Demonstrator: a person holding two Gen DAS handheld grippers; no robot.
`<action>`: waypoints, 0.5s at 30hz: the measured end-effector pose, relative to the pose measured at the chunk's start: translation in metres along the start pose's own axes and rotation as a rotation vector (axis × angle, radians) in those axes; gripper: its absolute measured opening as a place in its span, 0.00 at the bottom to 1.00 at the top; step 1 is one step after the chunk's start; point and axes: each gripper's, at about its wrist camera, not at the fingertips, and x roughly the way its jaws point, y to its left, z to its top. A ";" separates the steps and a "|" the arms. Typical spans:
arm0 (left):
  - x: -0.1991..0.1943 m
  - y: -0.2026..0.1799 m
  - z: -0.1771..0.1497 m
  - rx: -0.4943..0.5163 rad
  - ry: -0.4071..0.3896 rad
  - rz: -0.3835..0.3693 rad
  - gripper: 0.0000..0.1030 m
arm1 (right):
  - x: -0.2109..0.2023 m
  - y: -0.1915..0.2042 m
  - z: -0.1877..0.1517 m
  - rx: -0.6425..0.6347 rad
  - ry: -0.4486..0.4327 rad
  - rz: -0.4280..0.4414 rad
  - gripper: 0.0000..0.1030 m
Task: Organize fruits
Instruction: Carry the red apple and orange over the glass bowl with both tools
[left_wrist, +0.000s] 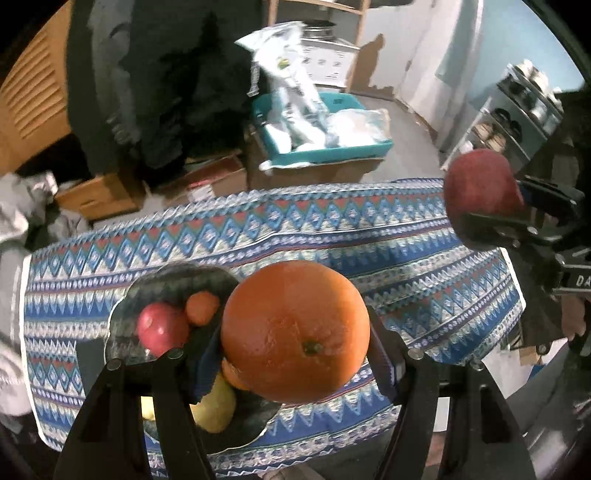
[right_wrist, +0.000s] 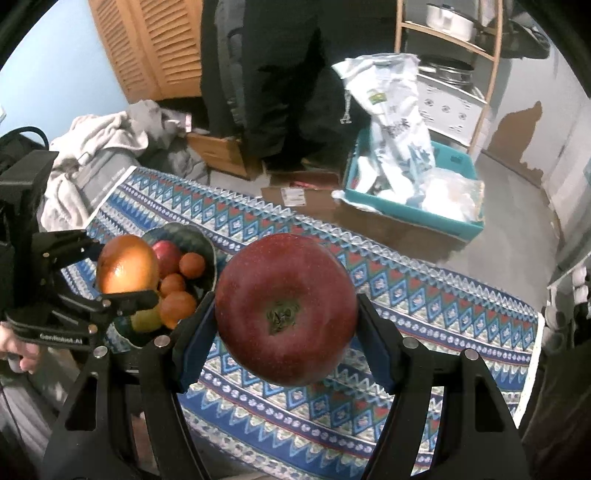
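My left gripper (left_wrist: 295, 354) is shut on a large orange (left_wrist: 295, 332) and holds it above the right edge of a dark bowl (left_wrist: 177, 277). The bowl holds a red apple (left_wrist: 162, 326), small oranges (left_wrist: 202, 307) and a yellow fruit (left_wrist: 218, 408). My right gripper (right_wrist: 286, 325) is shut on a big dark red apple (right_wrist: 286, 310) and holds it above the patterned cloth (right_wrist: 406, 314), to the right of the bowl (right_wrist: 201, 240). The right gripper and its apple (left_wrist: 480, 184) show at the right of the left wrist view. The left gripper and its orange (right_wrist: 125, 264) show over the bowl in the right wrist view.
The blue patterned cloth (left_wrist: 332, 236) covers the table. Beyond the far edge stand a person in dark clothes (right_wrist: 280, 74), a teal bin with plastic bags (right_wrist: 413, 177), cardboard boxes (left_wrist: 314, 170) and a pile of grey clothes (right_wrist: 110, 136). A shelf rack (left_wrist: 517, 110) stands at the right.
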 end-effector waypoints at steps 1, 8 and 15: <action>0.000 0.006 -0.002 -0.012 0.002 0.004 0.68 | 0.004 0.005 0.001 -0.009 0.006 0.005 0.70; 0.003 0.041 -0.014 -0.048 -0.001 0.033 0.68 | 0.029 0.039 0.017 -0.045 0.044 0.049 0.70; 0.009 0.082 -0.025 -0.100 0.007 0.070 0.68 | 0.056 0.077 0.034 -0.086 0.080 0.088 0.70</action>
